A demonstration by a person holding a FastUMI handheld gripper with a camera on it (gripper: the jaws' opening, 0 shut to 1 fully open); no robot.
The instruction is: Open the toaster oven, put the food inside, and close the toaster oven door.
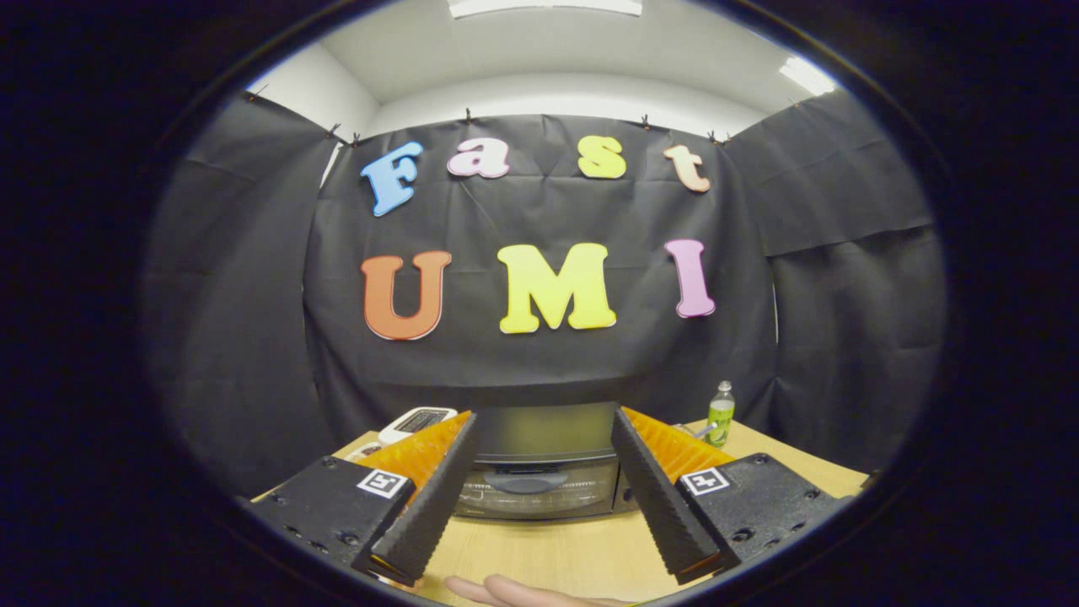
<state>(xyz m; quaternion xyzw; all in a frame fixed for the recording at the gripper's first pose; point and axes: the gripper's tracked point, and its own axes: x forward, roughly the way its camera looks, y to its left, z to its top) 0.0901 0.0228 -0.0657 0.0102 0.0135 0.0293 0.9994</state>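
The toaster oven (pixel 539 464) sits on the counter (pixel 548 556) straight ahead, framed between the two fingers, its glass door facing the camera and shut, with the handle (pixel 527 482) across the top of the door. That squared-up view suggests the approach is lined up on the handle, the first step of the task. The gripper (pixel 539 552) has its jaws spread wide with nothing between them, probably so they can take the handle. A white device (pixel 417 421) lies just left of the oven, a green bottle (pixel 719 413) stands to its right. Below the fingers a hand (pixel 523 593) rests on the counter. No food is visible.
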